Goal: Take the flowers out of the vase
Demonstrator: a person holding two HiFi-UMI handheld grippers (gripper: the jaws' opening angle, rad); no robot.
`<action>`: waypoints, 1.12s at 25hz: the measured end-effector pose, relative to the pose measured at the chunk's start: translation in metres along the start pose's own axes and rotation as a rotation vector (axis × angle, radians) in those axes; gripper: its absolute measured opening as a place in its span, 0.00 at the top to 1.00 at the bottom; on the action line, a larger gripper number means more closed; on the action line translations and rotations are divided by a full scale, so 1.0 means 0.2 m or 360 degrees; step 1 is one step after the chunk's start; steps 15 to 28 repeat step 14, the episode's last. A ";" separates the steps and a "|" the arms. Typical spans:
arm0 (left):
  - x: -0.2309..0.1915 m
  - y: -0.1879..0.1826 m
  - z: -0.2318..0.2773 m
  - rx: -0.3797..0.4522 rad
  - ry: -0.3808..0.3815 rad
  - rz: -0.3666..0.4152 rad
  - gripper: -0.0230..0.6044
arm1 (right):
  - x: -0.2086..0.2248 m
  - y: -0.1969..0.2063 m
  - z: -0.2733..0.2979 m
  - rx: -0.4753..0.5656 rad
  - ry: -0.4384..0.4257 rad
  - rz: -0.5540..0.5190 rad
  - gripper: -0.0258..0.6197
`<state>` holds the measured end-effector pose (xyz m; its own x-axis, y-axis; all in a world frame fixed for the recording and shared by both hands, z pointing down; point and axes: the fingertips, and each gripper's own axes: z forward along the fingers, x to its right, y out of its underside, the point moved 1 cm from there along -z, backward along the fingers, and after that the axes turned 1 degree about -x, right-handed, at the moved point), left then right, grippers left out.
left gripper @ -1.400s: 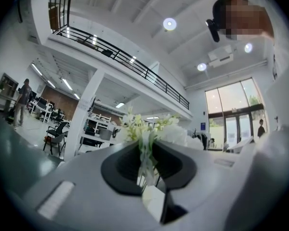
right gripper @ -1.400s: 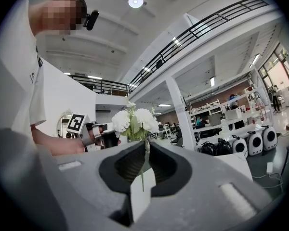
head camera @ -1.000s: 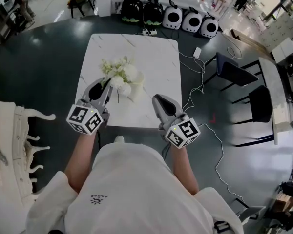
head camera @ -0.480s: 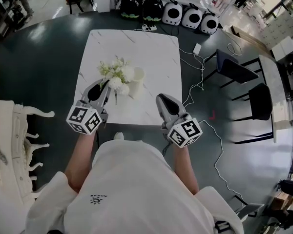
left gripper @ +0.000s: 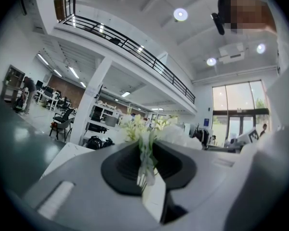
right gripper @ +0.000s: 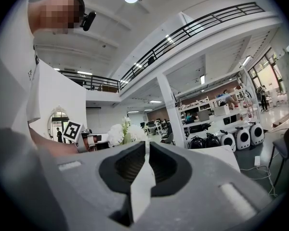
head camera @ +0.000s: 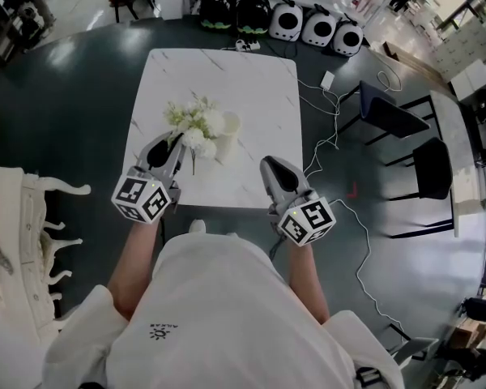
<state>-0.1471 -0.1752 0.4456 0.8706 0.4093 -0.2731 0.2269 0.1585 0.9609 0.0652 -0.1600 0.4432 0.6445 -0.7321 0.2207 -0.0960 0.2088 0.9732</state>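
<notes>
White flowers (head camera: 196, 122) are clamped by their stems in the left tongs (head camera: 175, 143) over the counter's (head camera: 251, 87) left half, just beside the white vase (head camera: 228, 126), and the right tongs (head camera: 269, 165) are seen closed and empty at the near edge.

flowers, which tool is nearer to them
Left. The left tool is shut on the stems of the flowers, at their near left side. The right tool is apart from them, off to their right, over the table's near edge.
</notes>
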 end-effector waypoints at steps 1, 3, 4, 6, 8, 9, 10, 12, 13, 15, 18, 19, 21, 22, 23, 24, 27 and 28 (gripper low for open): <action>0.00 0.00 0.00 0.0001 0.0001 -0.0002 0.89 | 0.00 0.00 0.00 -0.0002 0.0003 -0.0001 0.92; 0.00 0.00 0.01 0.0003 0.0005 0.0000 0.89 | 0.00 0.00 0.00 -0.0005 0.0009 -0.0005 0.92; 0.00 -0.01 0.01 0.0003 0.0006 0.0001 0.89 | 0.00 0.00 0.00 -0.0005 0.0010 -0.0006 0.92; 0.00 -0.01 0.01 0.0000 0.0007 0.0004 0.89 | 0.00 0.00 0.00 -0.0006 0.0012 -0.0006 0.92; 0.00 -0.01 0.01 -0.0003 0.0009 0.0005 0.89 | 0.00 0.00 0.00 -0.0008 0.0015 -0.0007 0.92; 0.00 -0.01 0.01 -0.0003 0.0010 0.0005 0.89 | 0.00 0.00 0.00 -0.0009 0.0016 -0.0008 0.92; 0.00 -0.01 0.01 -0.0004 0.0011 0.0006 0.89 | 0.00 0.00 0.00 -0.0009 0.0018 -0.0009 0.92; 0.00 -0.01 0.01 -0.0004 0.0012 0.0005 0.89 | 0.00 0.00 0.01 -0.0009 0.0020 -0.0010 0.92; 0.00 -0.01 0.01 -0.0003 0.0013 0.0004 0.89 | 0.00 0.00 0.01 -0.0009 0.0021 -0.0010 0.92; 0.00 -0.01 0.01 -0.0003 0.0013 0.0002 0.89 | 0.00 0.00 0.01 -0.0009 0.0022 -0.0011 0.92; 0.00 -0.01 0.01 -0.0003 0.0013 0.0002 0.89 | 0.00 0.00 0.01 -0.0009 0.0022 -0.0011 0.92; 0.00 -0.01 0.01 -0.0003 0.0013 0.0002 0.89 | 0.00 0.00 0.01 -0.0009 0.0022 -0.0011 0.92; 0.00 -0.01 0.01 -0.0003 0.0013 0.0002 0.89 | 0.00 0.00 0.01 -0.0009 0.0022 -0.0011 0.92; 0.00 -0.01 0.01 -0.0003 0.0013 0.0002 0.89 | 0.00 0.00 0.01 -0.0009 0.0022 -0.0011 0.92; 0.00 -0.01 0.01 -0.0003 0.0013 0.0002 0.89 | 0.00 0.00 0.01 -0.0009 0.0022 -0.0011 0.92; 0.00 -0.01 0.01 -0.0003 0.0013 0.0002 0.89 | 0.00 0.00 0.01 -0.0009 0.0022 -0.0011 0.92; 0.00 -0.01 0.01 -0.0003 0.0013 0.0002 0.89 | 0.00 0.00 0.01 -0.0009 0.0022 -0.0011 0.92; 0.00 -0.01 0.01 -0.0003 0.0013 0.0002 0.89 | 0.00 0.00 0.01 -0.0009 0.0022 -0.0011 0.92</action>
